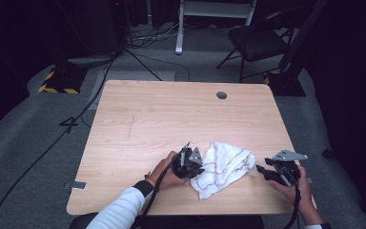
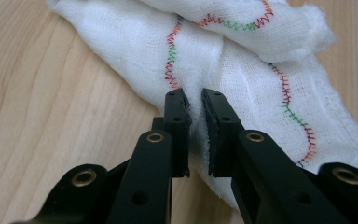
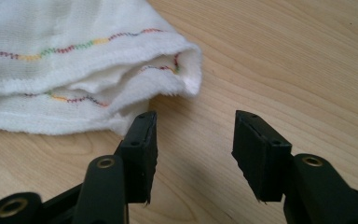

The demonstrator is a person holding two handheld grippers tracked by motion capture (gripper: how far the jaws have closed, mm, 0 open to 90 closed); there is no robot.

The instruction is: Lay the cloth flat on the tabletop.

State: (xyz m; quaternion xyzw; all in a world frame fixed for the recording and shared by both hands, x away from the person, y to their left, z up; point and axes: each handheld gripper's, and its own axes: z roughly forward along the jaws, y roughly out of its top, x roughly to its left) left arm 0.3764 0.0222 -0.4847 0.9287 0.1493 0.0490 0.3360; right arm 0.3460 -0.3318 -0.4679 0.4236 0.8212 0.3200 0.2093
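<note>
Left gripper point(image 2: 195, 100) pinches the white cloth point(image 1: 223, 167); right gripper point(image 3: 193, 122) gapes empty just beside the cloth's corner, on the wooden table point(image 1: 171, 119).

Count: one white cloth point(image 1: 223, 167), one wooden table point(image 1: 171, 119), two grippers, left gripper point(image 1: 196, 168) and right gripper point(image 1: 263, 171), two hands, one folding chair point(image 1: 257, 43).

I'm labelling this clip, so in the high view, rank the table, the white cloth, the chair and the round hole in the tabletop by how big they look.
1. table
2. chair, though it stands farther back, so unsure
3. white cloth
4. round hole
</note>
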